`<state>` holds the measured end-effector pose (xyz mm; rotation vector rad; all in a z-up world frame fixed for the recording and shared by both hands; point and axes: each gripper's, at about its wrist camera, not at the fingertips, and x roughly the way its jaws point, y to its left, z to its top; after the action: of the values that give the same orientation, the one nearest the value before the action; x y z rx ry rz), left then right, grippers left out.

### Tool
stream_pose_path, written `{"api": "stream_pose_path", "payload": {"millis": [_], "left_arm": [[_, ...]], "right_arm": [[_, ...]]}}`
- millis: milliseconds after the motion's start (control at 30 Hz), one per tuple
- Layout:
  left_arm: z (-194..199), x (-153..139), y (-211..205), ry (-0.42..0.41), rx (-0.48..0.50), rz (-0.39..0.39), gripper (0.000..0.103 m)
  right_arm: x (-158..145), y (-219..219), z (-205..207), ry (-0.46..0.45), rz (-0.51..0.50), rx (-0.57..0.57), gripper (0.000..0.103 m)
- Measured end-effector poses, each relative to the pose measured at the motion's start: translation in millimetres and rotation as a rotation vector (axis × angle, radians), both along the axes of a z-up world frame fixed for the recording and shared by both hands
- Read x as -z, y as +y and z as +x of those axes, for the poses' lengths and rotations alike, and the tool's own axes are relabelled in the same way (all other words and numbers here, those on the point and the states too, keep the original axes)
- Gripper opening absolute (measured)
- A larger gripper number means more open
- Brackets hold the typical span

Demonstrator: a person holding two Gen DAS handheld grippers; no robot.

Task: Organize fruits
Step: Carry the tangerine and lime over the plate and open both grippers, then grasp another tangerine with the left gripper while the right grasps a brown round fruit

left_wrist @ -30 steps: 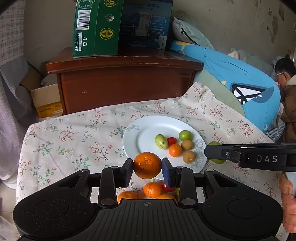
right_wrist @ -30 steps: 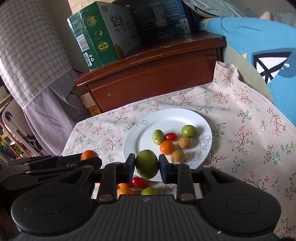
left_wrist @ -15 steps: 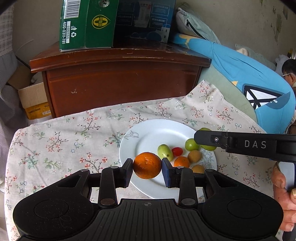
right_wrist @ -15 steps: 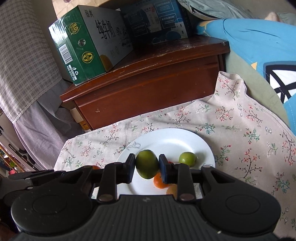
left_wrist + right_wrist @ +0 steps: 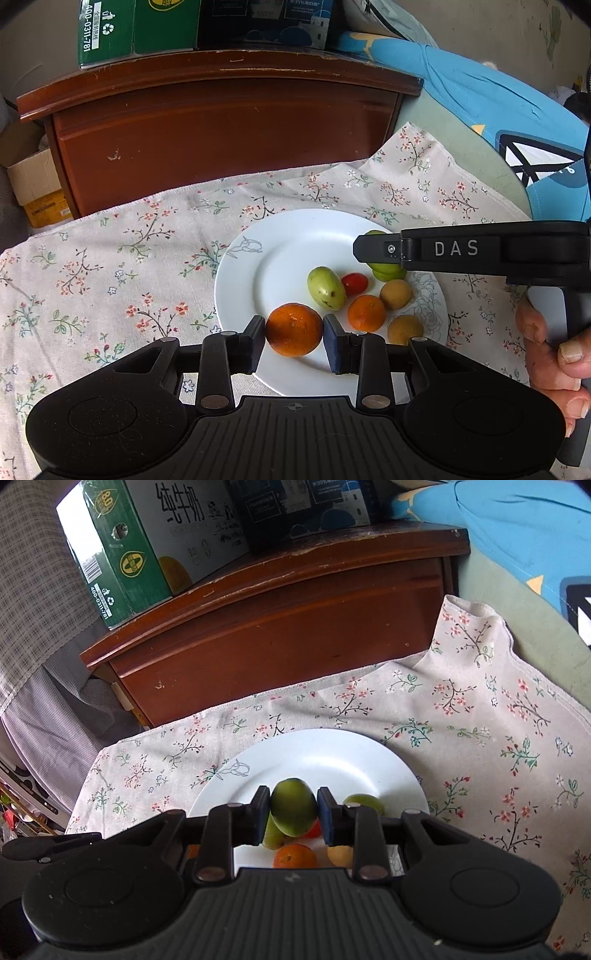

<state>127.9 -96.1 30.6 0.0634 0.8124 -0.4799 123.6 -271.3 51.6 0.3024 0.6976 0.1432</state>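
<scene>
A white plate (image 5: 277, 258) lies on the floral cloth and holds several small fruits: a green oval fruit (image 5: 325, 288), a cherry tomato (image 5: 355, 283), a small orange (image 5: 366, 313) and two tan fruits (image 5: 396, 294). My left gripper (image 5: 294, 338) is shut on an orange (image 5: 294, 329) just above the plate's near rim. My right gripper (image 5: 293, 812) is shut on a green fruit (image 5: 293, 806) over the same plate (image 5: 332, 757). In the left wrist view the right gripper's black finger (image 5: 461, 251) reaches in from the right over the plate, with the green fruit (image 5: 384, 266) partly hidden behind it.
A brown wooden cabinet (image 5: 221, 125) stands right behind the table, with a green carton (image 5: 125, 554) and a dark box (image 5: 303, 506) on top. A blue cushion (image 5: 498, 110) lies at the right. A cardboard box (image 5: 33, 184) sits low at the left. A hand (image 5: 554, 354) grips the right tool.
Both grippers have moved forward and down over the plate, each still holding its fruit. The loose fruits near the table's front edge have dropped out of view.
</scene>
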Motion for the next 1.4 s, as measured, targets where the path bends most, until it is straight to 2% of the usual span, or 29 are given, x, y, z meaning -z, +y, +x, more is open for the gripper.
{"api": "stream_pose_path", "payload": {"millis": [300,367,500,567,600,767,1000,1200,1400], "left_arm": [[-1.3,-8.0,0.9,-0.015,-0.009,-0.022,0.036],[-2.5,-13.1,3.8,-0.02,-0.019,-0.024,0.052],[-9.1,-25.9,15.1,-0.04,-0.048,-0.002,0.056],[-13.3,-31.9,23.6,-0.037,-0.072,0.01,0.066],[-15.8,-34.1,27.5,-0.038,-0.08,0.015,0.067],[-31.1,-40.2,46.7,-0.031,-0.109,0.058,0.068],[-53.2,-38.2,73.1,0.022,-0.164,0.044,0.067],[-67.6,-34.1,82.5,0.019,-0.153,0.061,0.067],[-74.7,-26.3,85.9,0.004,-0.126,0.093,0.067]], "right_arm": [[2.6,-2.9,7.5,-0.006,0.003,0.014,0.031],[-0.1,-2.6,6.2,-0.006,0.002,0.012,0.032],[-7.5,-1.8,-1.3,-0.005,0.007,0.008,0.032],[-12.4,-0.1,-8.0,-0.015,0.001,0.004,0.035],[-15.8,1.4,-13.1,-0.021,-0.003,-0.003,0.035],[-22.0,9.0,-38.2,-0.019,-0.016,-0.021,0.039],[-15.6,19.0,-81.8,0.033,0.01,-0.031,0.039],[-7.1,32.2,-113.6,0.062,0.026,-0.085,0.039],[4.5,48.6,-129.3,0.095,-0.003,-0.163,0.039]]}}
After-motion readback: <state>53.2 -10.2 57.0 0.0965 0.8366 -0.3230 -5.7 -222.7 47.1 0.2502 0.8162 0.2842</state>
